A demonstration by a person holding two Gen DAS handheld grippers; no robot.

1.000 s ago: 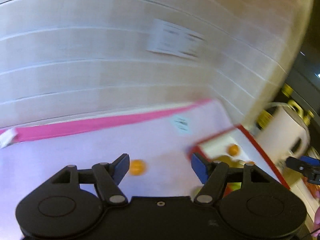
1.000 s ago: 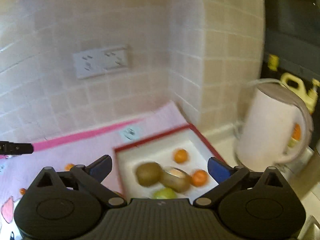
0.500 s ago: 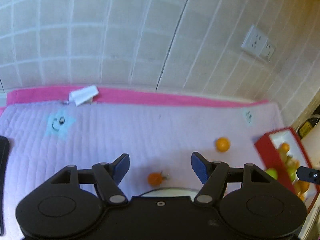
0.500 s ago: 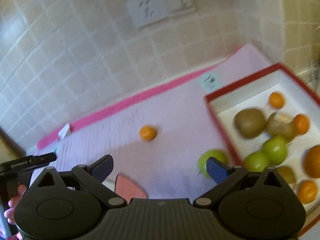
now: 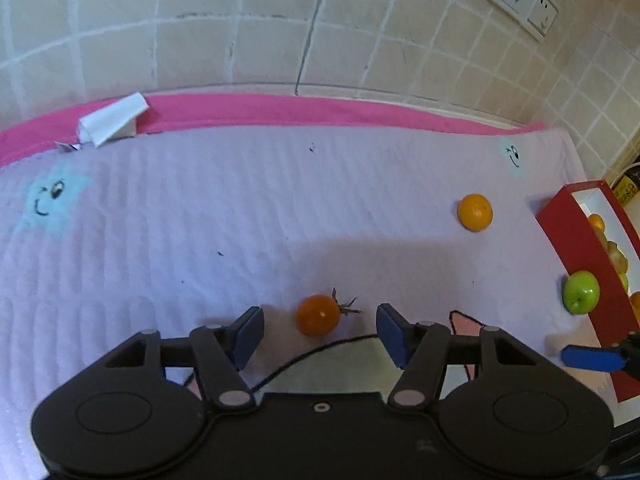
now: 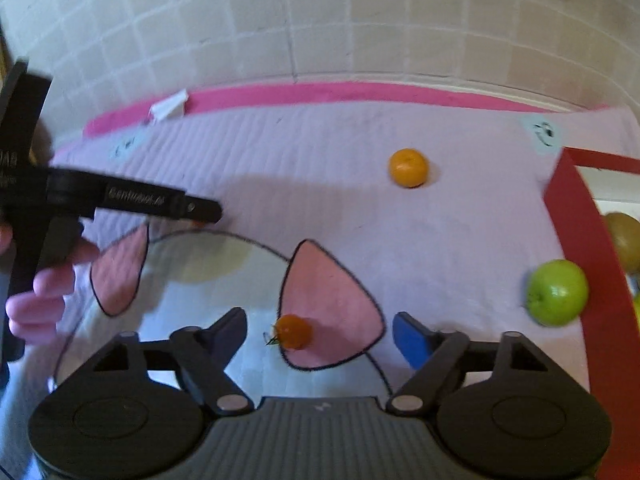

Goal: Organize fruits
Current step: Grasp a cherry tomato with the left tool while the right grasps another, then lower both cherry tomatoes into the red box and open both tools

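**Both grippers down over small tomatoes on the mat**

The left gripper stands spread, its jaws having just been closing, with a small orange tomato lying between the blue pads and touching neither. The right gripper is spread too, its jaws also just closing; a second small tomato sits between its pads, apart from both, at the edge of a pink ear shape stitched on the pale quilted mat.

A tangerine lies on the mat nearer the tiled wall. A green apple rests against the outer wall of the red box, which holds more fruit.

In the right wrist view, the side of the left gripper carries white lettering, too blurred to read. The mat bears a smiling blue star and a white tag at its pink border. A wall socket is unmarked.
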